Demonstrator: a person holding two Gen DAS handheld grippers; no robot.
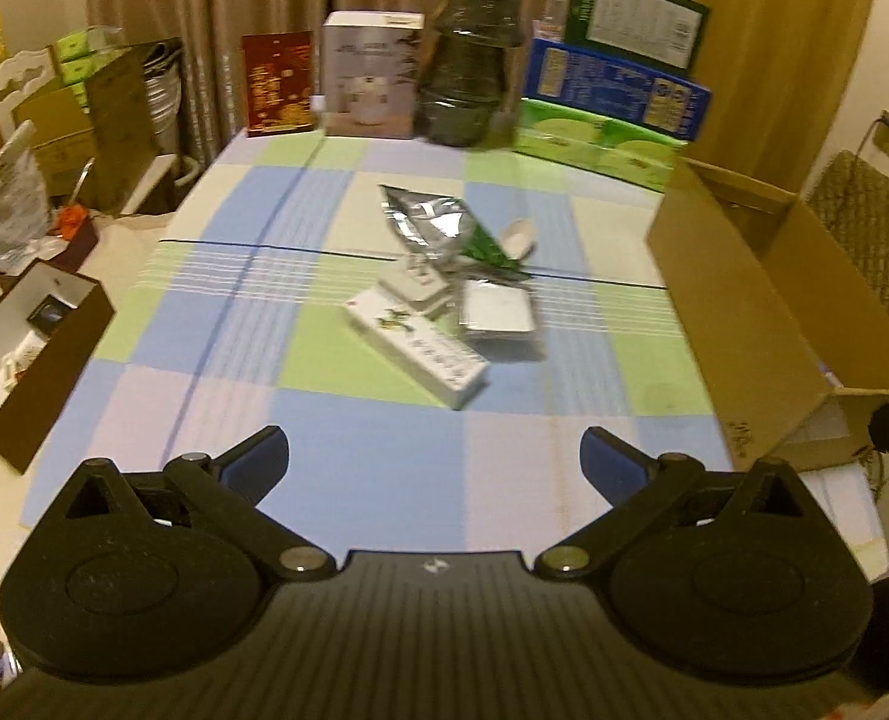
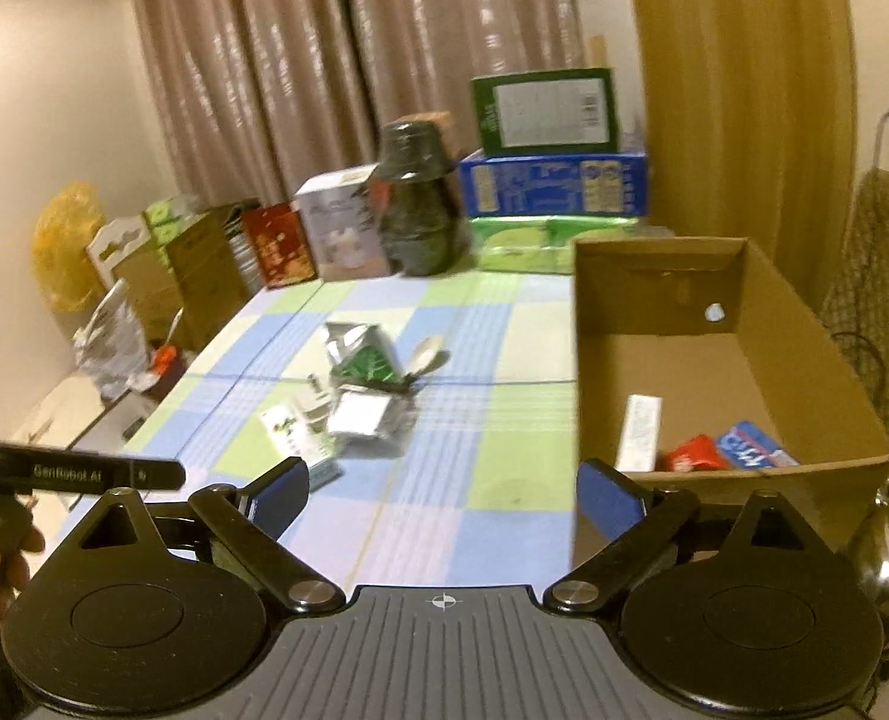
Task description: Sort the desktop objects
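Note:
A small pile lies mid-table on the checked cloth: a long white box [image 1: 417,351] with green print, a silver and green foil pouch [image 1: 438,228], a flat silver packet [image 1: 498,315], a small white pack [image 1: 414,285] and a white spoon [image 1: 516,237]. The same pile shows in the right wrist view, with the pouch [image 2: 366,354] and the long white box [image 2: 294,435]. My left gripper [image 1: 435,459] hangs open above the near cloth, short of the pile. My right gripper [image 2: 441,495] is open too, empty, left of the cardboard box [image 2: 672,354].
The open cardboard box [image 1: 738,294] on the right holds a white carton [image 2: 639,432], a red pack [image 2: 693,456] and a blue pack [image 2: 753,444]. Boxes and a dark wrapped jar [image 1: 471,60] line the far edge. A brown tray [image 1: 30,354] stands left of the table.

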